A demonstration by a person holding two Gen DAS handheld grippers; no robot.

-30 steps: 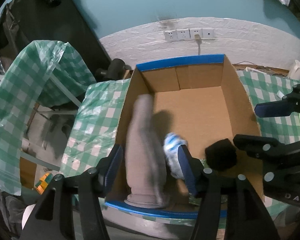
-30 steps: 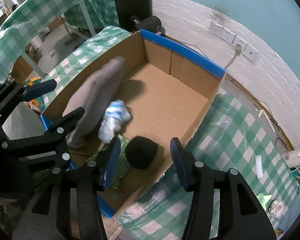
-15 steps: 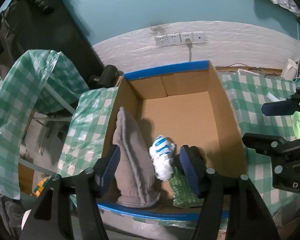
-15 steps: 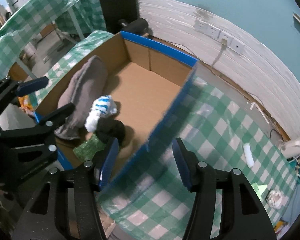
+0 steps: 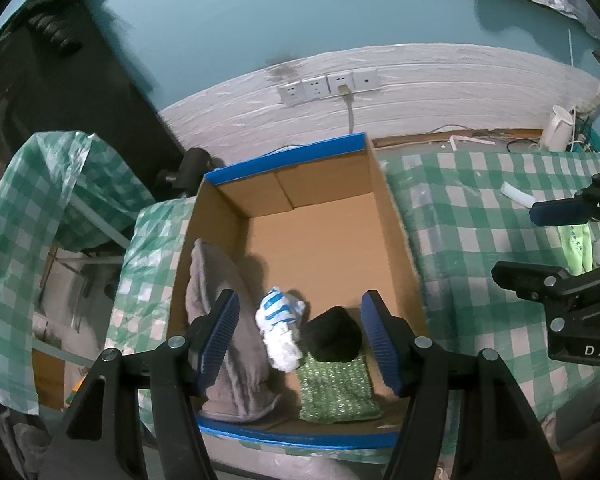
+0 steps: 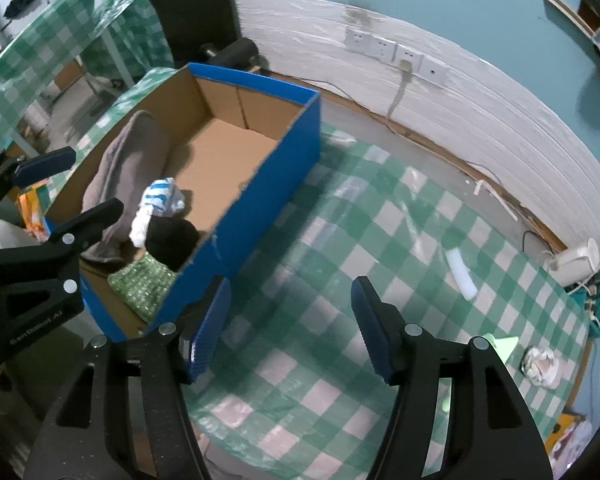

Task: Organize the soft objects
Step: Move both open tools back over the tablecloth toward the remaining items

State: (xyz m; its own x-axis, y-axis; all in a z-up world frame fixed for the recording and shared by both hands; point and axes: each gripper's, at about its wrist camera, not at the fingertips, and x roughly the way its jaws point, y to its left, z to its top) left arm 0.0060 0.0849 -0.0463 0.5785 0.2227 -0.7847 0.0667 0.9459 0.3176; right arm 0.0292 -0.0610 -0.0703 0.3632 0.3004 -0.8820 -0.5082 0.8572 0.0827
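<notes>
Left wrist view: the left gripper (image 5: 298, 336) hangs with jaws apart and empty above the cardboard box (image 5: 396, 236) at frame centre, where a grey cloth (image 5: 216, 280), striped sock (image 5: 280, 320), black bundle (image 5: 334, 336) and green pouch (image 5: 336, 384) lie; teal wall (image 5: 260, 20) above.

Right wrist view: the right gripper (image 6: 290, 328), jaws opening and empty, is over the green-checked tabletop (image 6: 380, 240), with the box at upper left and a white tube (image 6: 462, 268) at right.

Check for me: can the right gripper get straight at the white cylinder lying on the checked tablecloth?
Probably yes. The right gripper, empty and opening, hangs over bare green-checked tablecloth; the white cylinder lies in the open, clear of the blue cardboard box.

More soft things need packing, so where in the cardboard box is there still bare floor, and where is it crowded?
Free: the cardboard box floor from its far blue-edged wall up to the striped sock. Crowded: the near end, holding the grey cloth, black bundle and green cloth.
</notes>
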